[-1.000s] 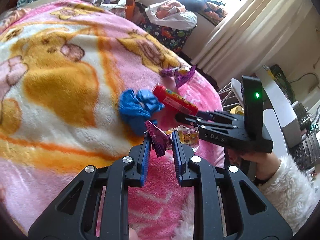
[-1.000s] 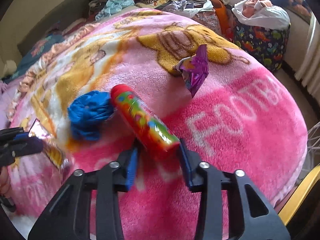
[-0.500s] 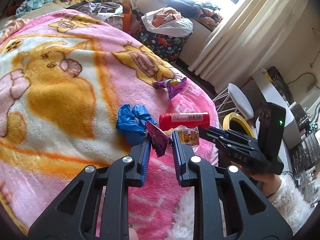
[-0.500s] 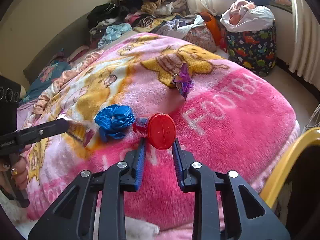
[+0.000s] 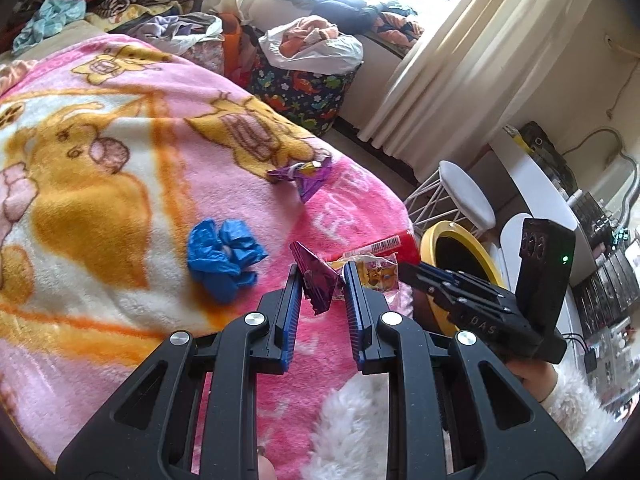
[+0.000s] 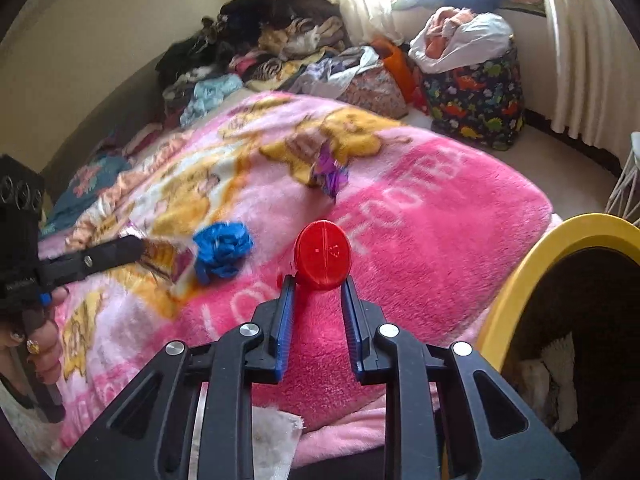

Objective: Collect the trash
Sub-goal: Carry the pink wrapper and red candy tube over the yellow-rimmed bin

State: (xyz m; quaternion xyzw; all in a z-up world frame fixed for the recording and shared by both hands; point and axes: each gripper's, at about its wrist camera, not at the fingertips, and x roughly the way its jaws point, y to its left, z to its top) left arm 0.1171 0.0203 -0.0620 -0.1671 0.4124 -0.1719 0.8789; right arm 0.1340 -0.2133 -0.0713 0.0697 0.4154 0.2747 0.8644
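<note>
In the left wrist view, the left gripper (image 5: 320,280) sits low in the centre of the frame with its fingers (image 5: 289,312) clamped on a purple wrapper (image 5: 316,280), which stands up between the blue pads and pokes out above their tips. A yellow-and-clear snack packet (image 5: 376,276) hangs just beyond the right-hand finger; whether it is caught in the same grip I cannot tell.

At the lower right of that frame the right gripper (image 5: 416,276) reaches in from the right, with a red tube (image 5: 390,245) showing at its tips beside the yellow bin (image 5: 430,236).

In the right wrist view the right gripper (image 6: 319,284) is in the lower centre, its fingers (image 6: 352,320) pressed on either side of the red tube (image 6: 322,255), which points end-on at the camera so its round red cap fills the gap above the tips. The yellow bin (image 6: 532,268) fills the right edge of this frame, close beside the gripper.

On the pink blanket (image 5: 100,160) covering the bed, a crumpled blue bag (image 5: 222,254) lies left of centre, just beyond the left gripper's tips and apart from them. A second purple wrapper (image 5: 304,176) lies further up the blanket, near the frame's centre, well apart from both grippers.
</note>
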